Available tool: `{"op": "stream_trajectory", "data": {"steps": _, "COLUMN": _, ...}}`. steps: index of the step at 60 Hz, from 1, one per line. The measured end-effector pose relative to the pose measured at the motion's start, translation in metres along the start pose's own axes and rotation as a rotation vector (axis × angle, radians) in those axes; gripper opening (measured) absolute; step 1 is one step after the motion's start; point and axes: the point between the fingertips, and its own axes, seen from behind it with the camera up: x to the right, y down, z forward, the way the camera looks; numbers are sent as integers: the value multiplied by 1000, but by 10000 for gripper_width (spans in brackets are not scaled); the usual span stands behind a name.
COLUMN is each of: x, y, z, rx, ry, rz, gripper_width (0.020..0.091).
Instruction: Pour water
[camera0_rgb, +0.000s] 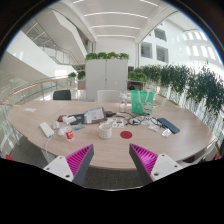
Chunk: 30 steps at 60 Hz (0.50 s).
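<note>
Cup sits mid-frame on the cluttered counter, well beyond my tool, wide open and empty; reaching in, I might knock neighbouring clutter.

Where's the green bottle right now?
In the gripper view, the green bottle stands upright on the far part of the round table, well beyond the open claw, slightly right of it, with a white cup nearer and to its left.
</note>
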Motion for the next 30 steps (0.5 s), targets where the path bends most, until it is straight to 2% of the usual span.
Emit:
{"op": "stream_trajectory", "data": {"steps": 6, "x": 7, "y": 1, "z": -7, "rx": 6, "ry": 41, "rz": 26, "gripper_width": 833}}
{"op": "stream_trajectory", "data": {"steps": 12, "x": -33, "y": 5, "z": -4, "rx": 14, "ry": 71, "rz": 52, "gripper_width": 829}}
{"op": "stream_trajectory", "data": {"steps": 21, "x": -72, "y": 13, "z": -2, "rx": 55, "ry": 31, "rz": 19, "gripper_width": 829}}
{"op": "stream_trajectory", "data": {"steps": 30, "x": -113, "y": 44, "z": 22, "rx": 15, "ry": -7, "rz": 37, "gripper_width": 831}}
